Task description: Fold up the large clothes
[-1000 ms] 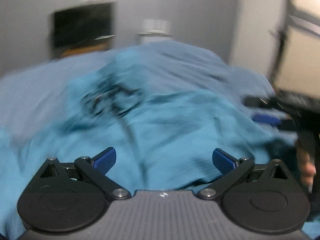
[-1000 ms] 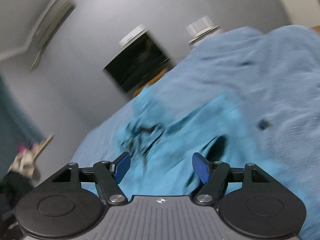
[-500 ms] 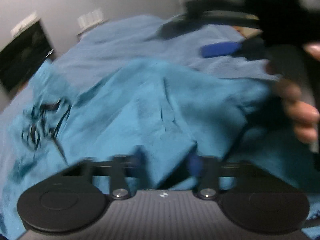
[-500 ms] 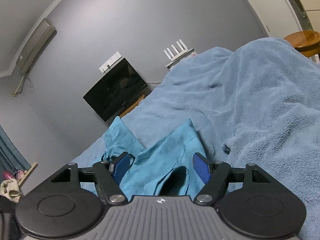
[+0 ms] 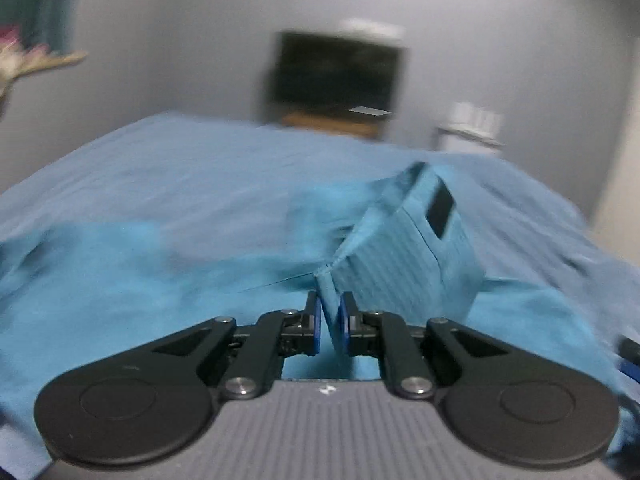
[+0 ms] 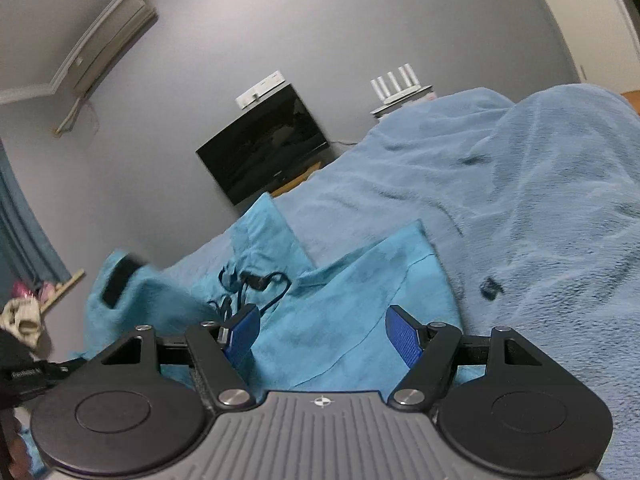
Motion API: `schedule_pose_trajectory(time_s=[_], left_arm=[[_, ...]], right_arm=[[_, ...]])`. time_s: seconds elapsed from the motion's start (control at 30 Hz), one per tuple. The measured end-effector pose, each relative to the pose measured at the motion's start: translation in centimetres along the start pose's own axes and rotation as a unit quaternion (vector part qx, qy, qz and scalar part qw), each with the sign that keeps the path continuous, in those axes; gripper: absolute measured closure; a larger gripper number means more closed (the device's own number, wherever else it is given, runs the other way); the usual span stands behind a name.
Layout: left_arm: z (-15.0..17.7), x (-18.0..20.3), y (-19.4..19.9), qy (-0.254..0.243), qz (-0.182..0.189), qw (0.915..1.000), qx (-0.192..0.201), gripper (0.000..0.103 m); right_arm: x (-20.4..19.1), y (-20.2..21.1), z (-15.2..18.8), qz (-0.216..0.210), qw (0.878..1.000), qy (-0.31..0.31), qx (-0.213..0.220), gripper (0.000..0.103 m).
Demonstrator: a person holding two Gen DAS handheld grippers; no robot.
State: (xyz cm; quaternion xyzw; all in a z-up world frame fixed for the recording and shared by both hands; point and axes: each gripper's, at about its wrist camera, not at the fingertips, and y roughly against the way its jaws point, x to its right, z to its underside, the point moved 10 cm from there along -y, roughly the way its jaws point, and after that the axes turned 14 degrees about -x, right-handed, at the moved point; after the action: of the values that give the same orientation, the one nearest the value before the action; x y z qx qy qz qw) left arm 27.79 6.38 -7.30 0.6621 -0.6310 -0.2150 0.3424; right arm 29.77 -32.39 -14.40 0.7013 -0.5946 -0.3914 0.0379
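Pinching a corner of the teal garment (image 5: 404, 264), the left gripper (image 5: 329, 322) has just closed to lift it off the bed (image 5: 160, 168) for folding, while the right gripper (image 6: 322, 336) waits with fingers apart.

Ahead of you at twelve o'clock a dark television (image 6: 264, 146) hangs on the grey wall (image 6: 320, 20); an air conditioner (image 6: 108, 42) sits at ten, curtains (image 6: 24, 232) at nine.

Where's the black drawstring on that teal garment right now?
In the right wrist view, the black drawstring lies looped on the teal garment, just beyond the right tool's left finger.
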Motion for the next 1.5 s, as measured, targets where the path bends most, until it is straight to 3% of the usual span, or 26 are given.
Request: schedule_pose_trajectory(time_s=[0.1,0.23,0.5,0.6,0.67,0.7,0.73,0.83,1.07,1.33,1.4,1.5], left_arm=[[2.0,-4.3,-1.3,0.042,-0.036,0.9976,-0.041,0.095],[5.6,-6.5,-3.3,0.045,-0.073,0.9921,-0.092,0.095],[7.3,-6.5,-2.5,0.029,-0.092,0.9902,-0.101,0.095],[7.8,-6.9,-2.9,0.025,-0.089,0.9910,-0.097,0.095],[7.9,-6.8,-3.3,0.019,-0.083,0.9921,-0.092,0.089],[7.9,-6.6,-3.4,0.016,-0.076,0.9931,-0.089,0.078],[7.9,-6.3,-3.5,0.013,-0.065,0.9942,-0.086,0.063],[7.9,-5.4,-3.2,0.005,-0.028,0.9972,-0.069,0.040],[7.9,-4.4,-3.3,-0.004,-0.016,0.9980,-0.061,0.030],[7.8,-4.8,-3.3,0.013,0.010,0.9981,-0.060,0.030],[7.6,-4.7,-2.3,0.011,-0.004,0.9994,-0.033,0.030],[6.3,-4.4,1.2,-0.008,-0.036,0.9984,0.043,0.029]], right_arm=[[-0.6,-0.7,0.6,0.006,1.000,0.023,-0.019,0.030],[-0.9,-2.6,2.4,0.026,0.996,0.055,-0.069,0.030],[-1.4,-4.7,4.7,0.086,0.983,0.123,-0.107,0.022],[-1.1,-6.1,6.1,0.119,0.971,0.149,-0.141,0.019],[-1.0,-6.7,6.9,0.135,0.965,0.164,-0.155,0.017],[-1.0,-6.9,7.2,0.140,0.963,0.171,-0.157,0.016],[-1.3,-6.9,7.3,0.143,0.961,0.177,-0.157,0.013],[-1.9,-6.9,7.8,0.143,0.958,0.196,-0.155,0.004],[-2.7,-6.7,8.5,0.164,0.947,0.231,-0.153,0.001],[-3.9,-2.7,5.2,0.166,0.962,0.214,-0.028,0.000],[-4.0,-2.2,4.9,0.149,0.968,0.199,-0.023,0.000],[-4.2,-2.1,4.9,0.125,0.973,0.191,-0.023,0.000]])
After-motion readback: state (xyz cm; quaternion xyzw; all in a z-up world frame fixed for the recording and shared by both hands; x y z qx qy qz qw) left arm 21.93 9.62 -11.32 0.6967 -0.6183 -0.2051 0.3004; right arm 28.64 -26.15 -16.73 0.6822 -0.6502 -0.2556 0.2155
